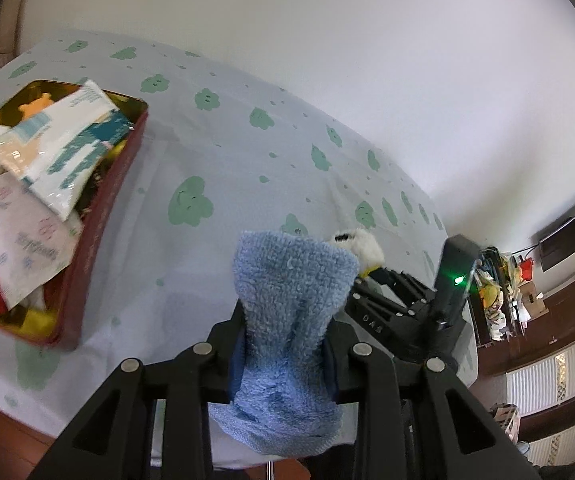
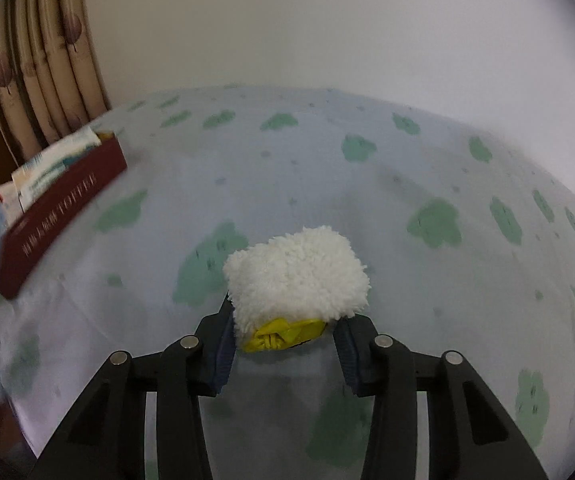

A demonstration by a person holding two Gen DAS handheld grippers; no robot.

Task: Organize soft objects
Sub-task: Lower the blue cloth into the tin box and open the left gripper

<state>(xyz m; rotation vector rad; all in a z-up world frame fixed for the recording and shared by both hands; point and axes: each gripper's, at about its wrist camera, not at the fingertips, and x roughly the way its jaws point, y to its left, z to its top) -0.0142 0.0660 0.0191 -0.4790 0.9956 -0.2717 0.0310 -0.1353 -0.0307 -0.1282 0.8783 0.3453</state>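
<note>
A tin (image 1: pixel 103 216) sits on the table (image 1: pixel 247 160) at the left, with packets (image 1: pixel 67 148) piled in it. Right of the tin and nearer, a towel (image 1: pixel 287 300) stands between the left gripper's (image 1: pixel 283 356) pads. Just right of the towel and a little farther, a fluffy toy (image 2: pixel 295 276) sits between the right gripper's (image 2: pixel 287 344) pads above the table.

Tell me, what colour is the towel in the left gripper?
Light blue towel; the left wrist view shows it best.
</note>
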